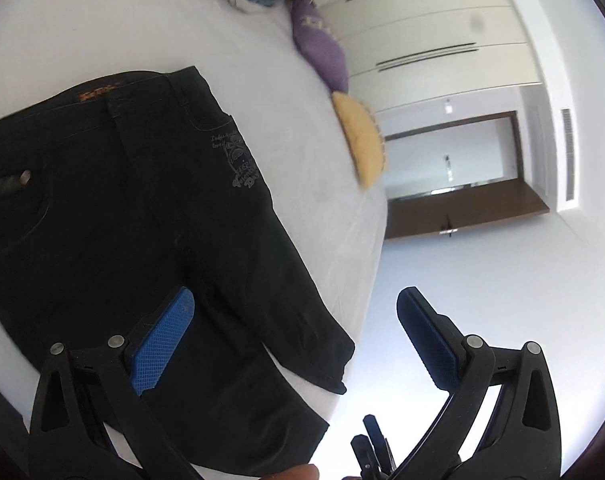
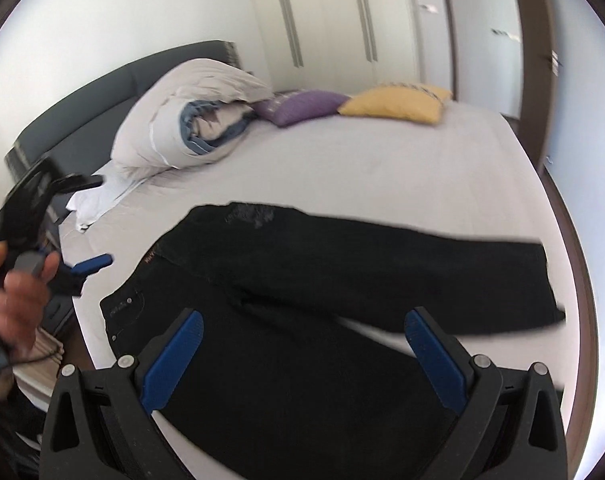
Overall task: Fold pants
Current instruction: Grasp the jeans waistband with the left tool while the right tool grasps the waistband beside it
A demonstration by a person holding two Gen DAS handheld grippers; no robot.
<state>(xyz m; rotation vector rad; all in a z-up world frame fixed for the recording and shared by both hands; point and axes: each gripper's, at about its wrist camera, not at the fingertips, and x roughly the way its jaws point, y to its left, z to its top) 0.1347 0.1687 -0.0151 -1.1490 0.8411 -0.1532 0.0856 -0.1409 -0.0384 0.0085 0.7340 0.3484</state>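
Left gripper (image 1: 294, 312) is hanging wide open over the near edge of the bed (image 1: 102, 32), holding nothing; one blue pad (image 1: 162, 340) is sitting over the dark cloth, the other is out past the bed edge over the floor. Right gripper (image 2: 302, 340) is also gaping open and empty, hovering above the pants (image 2: 322, 280); I can't tell if it's touching the fabric. I'm seeing the black pants lying unfolded on the white sheet, waistband toward the pillows, the two legs spread apart, and both leg ends are reaching the bed's edge in the left wrist view. A grey print (image 1: 240, 160) is showing near one hip. In the right wrist view, the left gripper (image 2: 92, 262) is showing at the far left, gripped by a hand (image 2: 18, 300), off to the side of the waistband. Behind the pants a bundled duvet (image 2: 182, 120), a purple cushion (image 2: 302, 106) and a yellow cushion (image 2: 394, 106) are lying along the far side, well apart from the pants. White wardrobe doors (image 2: 322, 20) are standing behind.
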